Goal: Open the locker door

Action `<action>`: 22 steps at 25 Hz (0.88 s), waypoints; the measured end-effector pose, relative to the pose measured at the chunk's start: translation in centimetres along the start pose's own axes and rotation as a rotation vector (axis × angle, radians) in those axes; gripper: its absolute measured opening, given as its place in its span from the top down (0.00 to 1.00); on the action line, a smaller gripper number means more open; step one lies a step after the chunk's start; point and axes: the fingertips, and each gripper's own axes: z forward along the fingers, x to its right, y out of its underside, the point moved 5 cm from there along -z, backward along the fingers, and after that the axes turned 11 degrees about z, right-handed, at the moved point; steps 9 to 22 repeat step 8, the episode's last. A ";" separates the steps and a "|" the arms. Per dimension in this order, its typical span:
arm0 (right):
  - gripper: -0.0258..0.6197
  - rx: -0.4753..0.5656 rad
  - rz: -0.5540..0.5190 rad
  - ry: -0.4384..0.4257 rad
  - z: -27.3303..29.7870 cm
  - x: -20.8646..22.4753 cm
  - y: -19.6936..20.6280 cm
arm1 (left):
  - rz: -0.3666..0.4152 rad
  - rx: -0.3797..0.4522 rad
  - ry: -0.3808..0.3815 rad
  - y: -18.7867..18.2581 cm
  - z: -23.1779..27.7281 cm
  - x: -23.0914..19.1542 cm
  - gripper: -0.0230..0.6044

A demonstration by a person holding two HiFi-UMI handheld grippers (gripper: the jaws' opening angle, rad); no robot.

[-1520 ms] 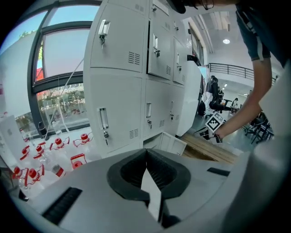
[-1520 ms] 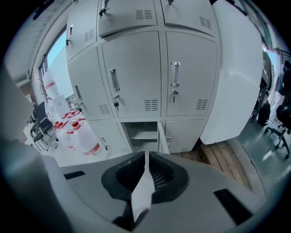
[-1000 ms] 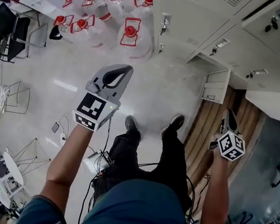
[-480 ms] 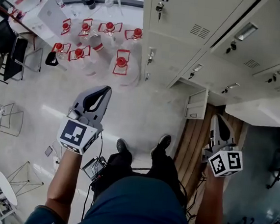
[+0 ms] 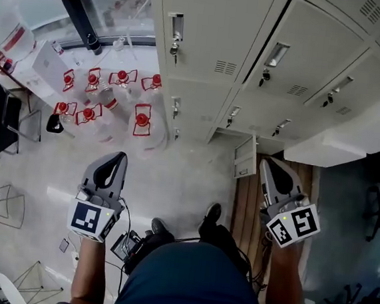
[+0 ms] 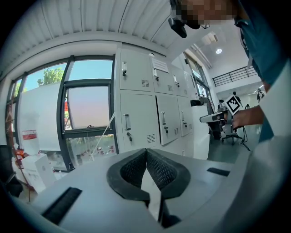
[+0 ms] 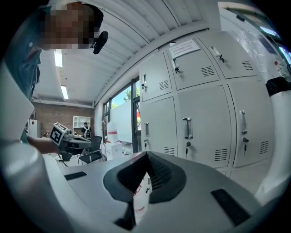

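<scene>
A bank of beige lockers stands ahead of me, its doors shut, each with a chrome handle and a small lock below. My left gripper is held out in front of the left end of the bank, shut with nothing in it. The left gripper view shows the jaw tips meeting, with the lockers some way beyond. My right gripper is shut and empty too, clear of the doors. In the right gripper view its tips meet before a locker door with a handle.
Several large water bottles with red caps stand on the floor by the window. A small low door hangs ajar at the foot of the lockers, beside a strip of wooden flooring. Chairs stand at the left and cables lie by my feet.
Both grippers have risen from near the floor toward the locker fronts. The head view has tilted up, so more locker doors show. The right gripper has rolled.
</scene>
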 end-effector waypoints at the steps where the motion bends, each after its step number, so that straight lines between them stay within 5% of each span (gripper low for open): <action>1: 0.91 0.005 -0.004 -0.001 -0.2 -0.1 -0.4 | 0.001 0.003 0.001 -0.3 -0.1 0.1 0.94; 22: 0.90 0.004 -0.008 -0.002 -1.4 0.8 -1.7 | 0.006 -0.008 0.003 -1.7 -0.7 1.5 0.94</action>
